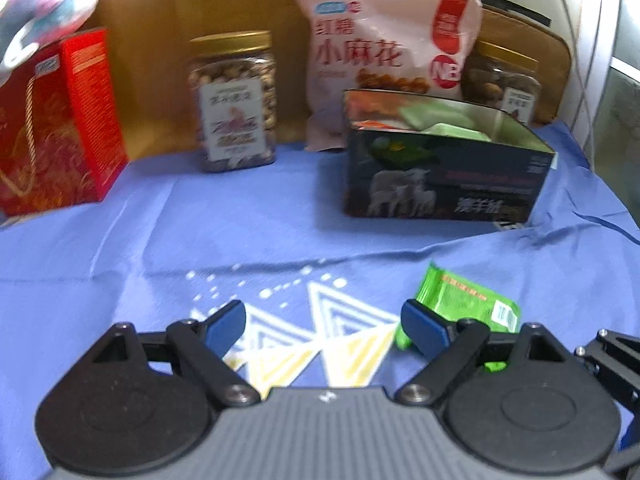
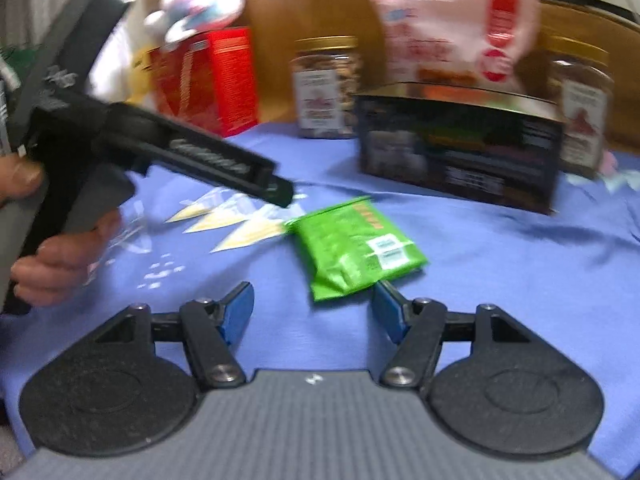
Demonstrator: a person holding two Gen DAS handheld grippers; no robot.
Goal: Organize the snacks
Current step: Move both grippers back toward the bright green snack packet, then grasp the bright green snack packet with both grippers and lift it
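Green snack packet (image 2: 356, 249): lies flat on the blue cloth (image 2: 500, 280), centre of the right wrist view, long axis running from upper left to lower right, barcode end toward the right. In the left wrist view the same packet (image 1: 466, 300) sits lower right, its near end hidden behind the left gripper's right finger (image 1: 424, 330). Print too blurred to read.

Right gripper (image 2: 314, 312): jaws released, empty, with a wide gap; packet's near edge just beyond the tips, close to the right one; contact cannot be told.

Left gripper (image 1: 324, 326): jaws spread wide, nothing between them but cloth.

Dark open box (image 1: 444, 168): right of centre, holds green and orange packets, partly hidden by its wall.

Behind, against a wooden board: pink bag (image 1: 384, 48), two gold-lidded jars (image 1: 234, 100), the right one (image 1: 506, 80) half hidden, red box (image 1: 60, 120), plush toy (image 1: 44, 4) cut off upper left.

A hand (image 2: 60, 264) grips the left tool, left edge of the right wrist view.
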